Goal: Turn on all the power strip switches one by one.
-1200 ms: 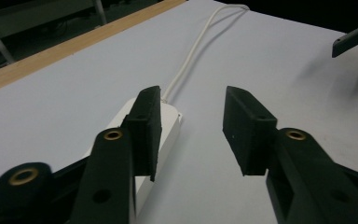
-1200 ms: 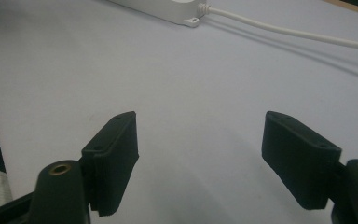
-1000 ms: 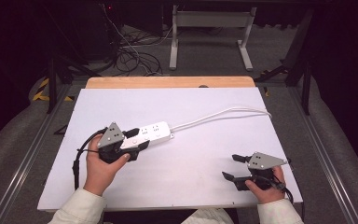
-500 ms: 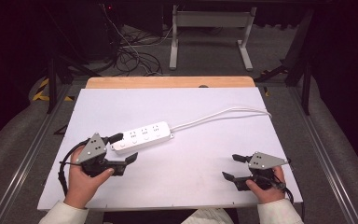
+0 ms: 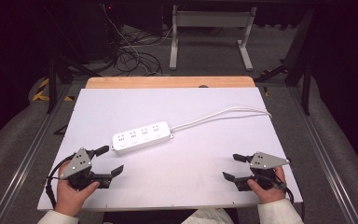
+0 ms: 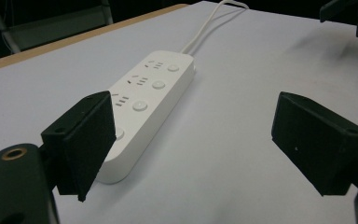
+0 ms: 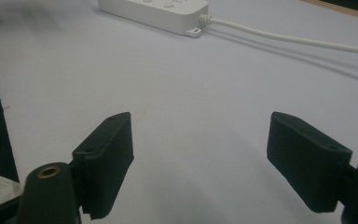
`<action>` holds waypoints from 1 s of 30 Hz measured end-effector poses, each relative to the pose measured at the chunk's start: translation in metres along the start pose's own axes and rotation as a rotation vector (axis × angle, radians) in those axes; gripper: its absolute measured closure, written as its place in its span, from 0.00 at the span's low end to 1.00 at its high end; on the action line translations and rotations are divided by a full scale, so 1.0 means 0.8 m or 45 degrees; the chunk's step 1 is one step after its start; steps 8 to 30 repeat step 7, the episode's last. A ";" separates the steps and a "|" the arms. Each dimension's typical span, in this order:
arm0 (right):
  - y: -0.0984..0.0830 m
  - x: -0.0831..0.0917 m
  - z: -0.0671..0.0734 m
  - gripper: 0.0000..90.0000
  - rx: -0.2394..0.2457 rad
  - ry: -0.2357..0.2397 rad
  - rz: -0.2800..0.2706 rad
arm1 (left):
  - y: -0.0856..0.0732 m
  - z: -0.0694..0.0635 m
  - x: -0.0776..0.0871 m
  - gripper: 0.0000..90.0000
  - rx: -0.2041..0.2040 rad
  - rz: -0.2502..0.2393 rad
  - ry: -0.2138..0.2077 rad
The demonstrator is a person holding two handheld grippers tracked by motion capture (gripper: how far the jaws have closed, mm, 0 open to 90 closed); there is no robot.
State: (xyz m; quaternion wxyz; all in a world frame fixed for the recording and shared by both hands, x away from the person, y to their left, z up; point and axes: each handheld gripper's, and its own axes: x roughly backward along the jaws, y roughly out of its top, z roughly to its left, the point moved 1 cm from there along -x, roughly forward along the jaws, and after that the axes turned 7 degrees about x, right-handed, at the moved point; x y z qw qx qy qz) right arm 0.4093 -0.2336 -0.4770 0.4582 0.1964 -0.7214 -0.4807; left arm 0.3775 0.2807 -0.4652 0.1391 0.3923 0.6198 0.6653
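A white power strip [image 5: 142, 136] lies flat near the middle of the white table, its cable [image 5: 223, 113] curving off to the far right. My left gripper [image 5: 112, 160] sits at the near left, just short of the strip's left end and apart from it. Its jaws have just been opening and stand open with nothing between them. In the left gripper view the strip [image 6: 144, 102] lies ahead, behind the left jaw of my gripper [image 6: 191, 130]. My right gripper [image 5: 230, 166] rests open at the near right, empty, with the strip [image 7: 158, 9] far ahead of it [image 7: 200, 158].
The white sheet [image 5: 191, 107] covers the table, with a wooden edge [image 5: 168, 82] along the far side. Dark floor, loose cables [image 5: 130, 56] and a metal stand's legs [image 5: 209, 37] lie beyond. Metal rails run along both sides of the table.
My left gripper has let go of the power strip's left end, opened, and drawn back toward the near left corner. The right gripper has stayed put.
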 end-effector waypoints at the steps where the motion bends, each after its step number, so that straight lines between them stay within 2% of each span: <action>1: 0.000 0.000 0.000 0.26 -0.007 0.005 -0.008 | -0.004 0.000 0.001 0.15 0.008 0.000 0.005; 4: -0.001 0.001 -0.002 0.25 -0.025 0.016 -0.018 | -0.018 0.000 -0.001 0.17 0.053 0.030 0.041; 7: -0.001 0.001 -0.003 0.25 -0.037 0.031 -0.027 | -0.020 -0.001 -0.003 0.16 0.053 0.040 0.072; 30: -0.001 0.001 -0.003 0.25 -0.037 0.031 -0.027 | -0.020 -0.001 -0.003 0.16 0.053 0.040 0.072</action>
